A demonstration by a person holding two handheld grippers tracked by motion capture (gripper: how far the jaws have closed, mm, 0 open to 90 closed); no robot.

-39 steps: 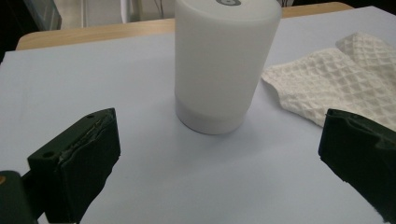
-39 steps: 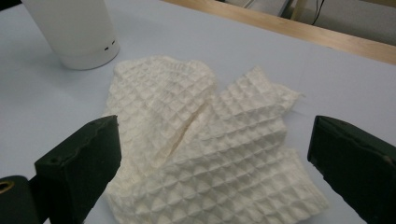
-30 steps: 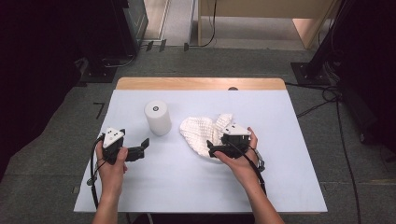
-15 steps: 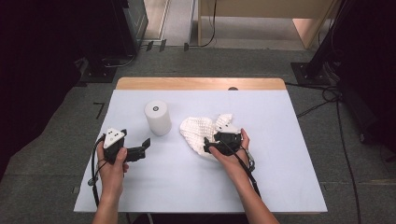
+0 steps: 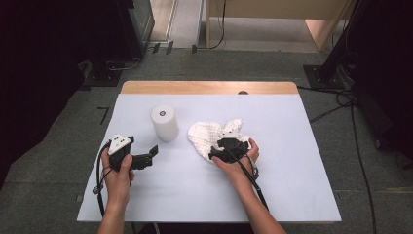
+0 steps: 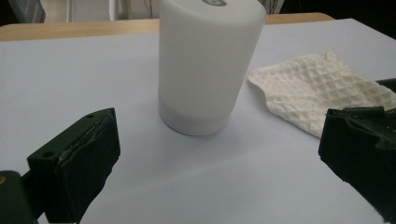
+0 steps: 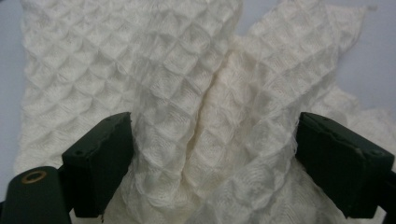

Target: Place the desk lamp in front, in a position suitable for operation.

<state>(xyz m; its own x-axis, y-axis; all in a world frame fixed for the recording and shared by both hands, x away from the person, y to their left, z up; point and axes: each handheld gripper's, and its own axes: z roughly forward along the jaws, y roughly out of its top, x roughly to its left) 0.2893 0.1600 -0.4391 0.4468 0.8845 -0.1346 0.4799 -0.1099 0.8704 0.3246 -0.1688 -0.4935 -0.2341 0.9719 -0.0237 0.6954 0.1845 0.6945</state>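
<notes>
The right gripper (image 5: pixel 220 148) straddles a raised fold of the cloth (image 7: pixel 187 84), jaws spread, having just narrowed slightly. The fold runs six to twelve o'clock between them. The left gripper (image 5: pixel 151 155) waits open and empty.

One white waffle-weave cloth (image 5: pixel 207 135) lay crumpled on the table. One white cylindrical container (image 5: pixel 163 123) with a round grey mark on its top stood near it. There was one pale blue-grey tabletop (image 5: pixel 292 146), edged at the far side by one strip of light wood. Two black two-jaw grippers were present, the left gripper (image 5: pixel 152 154) and the right gripper (image 5: pixel 214 152), each held in one hand, making two hands and two forearms. Each gripper had two jaws, four in all.
</notes>
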